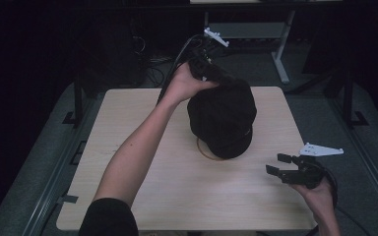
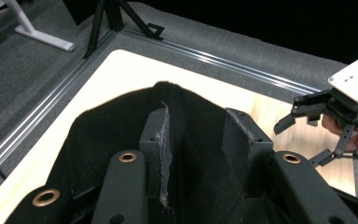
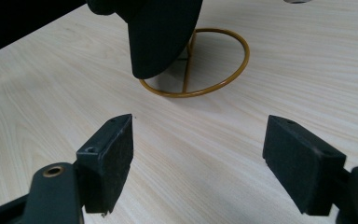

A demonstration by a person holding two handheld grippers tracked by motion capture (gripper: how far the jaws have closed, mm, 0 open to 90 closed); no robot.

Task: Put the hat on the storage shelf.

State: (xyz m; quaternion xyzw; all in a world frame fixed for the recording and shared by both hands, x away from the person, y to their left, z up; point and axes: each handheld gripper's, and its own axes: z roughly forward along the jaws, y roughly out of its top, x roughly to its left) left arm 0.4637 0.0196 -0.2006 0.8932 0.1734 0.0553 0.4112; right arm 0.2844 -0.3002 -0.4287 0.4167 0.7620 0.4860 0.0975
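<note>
A black cap [image 1: 222, 118] sits over a gold wire stand [image 1: 204, 150] near the middle of the light wooden worktop [image 1: 177, 196], its ring base showing just under the cap's near edge. The left gripper [image 1: 211, 69], held in the person's left hand [image 1: 184, 83] at the far side of the cap, is clenched on the cap's fabric: in the left gripper view the black cloth [image 2: 186, 121] lies pinched between the two pads [image 2: 156, 135]. The right gripper [image 1: 281, 164] hovers over the worktop's near right part, well apart from the cap, with its jaws spread wide and nothing between them. In the right gripper view the cap's brim [image 3: 163, 37] hangs over the stand's ring [image 3: 200, 88], and bare wood shows between the open pads [image 3: 109, 158].
</note>
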